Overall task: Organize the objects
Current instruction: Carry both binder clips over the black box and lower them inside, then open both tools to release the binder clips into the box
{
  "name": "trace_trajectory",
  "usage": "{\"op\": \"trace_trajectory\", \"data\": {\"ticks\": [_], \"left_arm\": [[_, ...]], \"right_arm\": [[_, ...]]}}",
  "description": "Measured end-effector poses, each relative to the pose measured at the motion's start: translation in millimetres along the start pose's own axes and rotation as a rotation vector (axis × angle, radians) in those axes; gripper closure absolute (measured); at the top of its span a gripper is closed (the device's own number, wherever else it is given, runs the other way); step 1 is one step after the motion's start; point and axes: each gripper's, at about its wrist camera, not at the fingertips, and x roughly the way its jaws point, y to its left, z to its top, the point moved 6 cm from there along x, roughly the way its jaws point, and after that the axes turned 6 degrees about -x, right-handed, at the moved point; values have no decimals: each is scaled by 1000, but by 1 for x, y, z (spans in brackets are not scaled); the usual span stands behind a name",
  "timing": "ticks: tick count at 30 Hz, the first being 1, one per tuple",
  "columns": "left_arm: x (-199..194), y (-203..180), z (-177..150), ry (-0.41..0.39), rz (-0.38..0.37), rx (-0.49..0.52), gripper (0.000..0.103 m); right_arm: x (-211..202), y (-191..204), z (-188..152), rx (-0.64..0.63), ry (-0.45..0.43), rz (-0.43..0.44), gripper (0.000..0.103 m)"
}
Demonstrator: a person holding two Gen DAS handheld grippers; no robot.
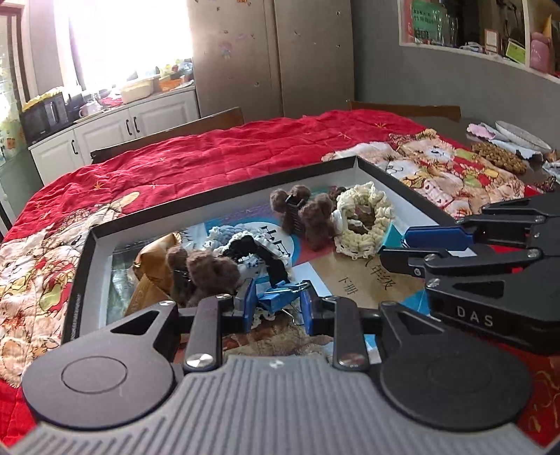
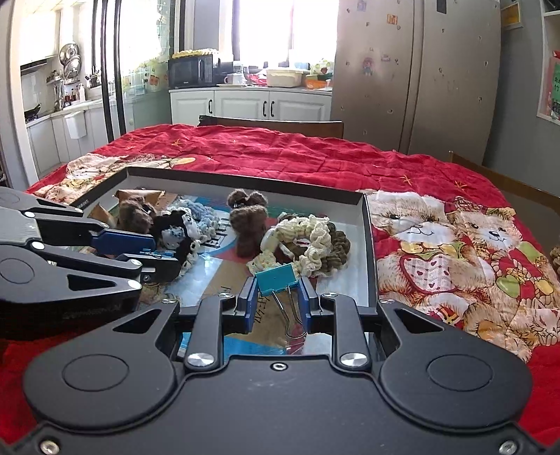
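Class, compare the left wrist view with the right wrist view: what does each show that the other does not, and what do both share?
Only the left wrist view: the left gripper shut on a blue binder clip, and a wall shelf with jars at upper right.
Only the right wrist view: the right gripper shut on a teal binder clip, and a sink area with hanging pans at left.
Both: the black-rimmed tray with brown fluffy hair clips and a cream scrunchie, on the red quilt.

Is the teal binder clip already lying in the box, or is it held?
Held: the right claw pinches the teal binder clip above the box floor.
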Motion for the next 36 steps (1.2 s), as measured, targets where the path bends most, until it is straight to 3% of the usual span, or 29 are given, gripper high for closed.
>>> {"op": "trace_trajectory", "data": {"ticks": [15, 30, 36], "left_arm": [[14, -6, -1, 5, 33, 80, 73], [14, -7, -1, -2, 36, 88, 69], [13, -7, -1, -3, 29, 85, 59]], "right_arm": [[13, 1, -3, -14, 49, 7, 79], [14, 2, -4, -17, 55, 10, 78], [15, 0, -3, -10, 53, 9, 78]]}}
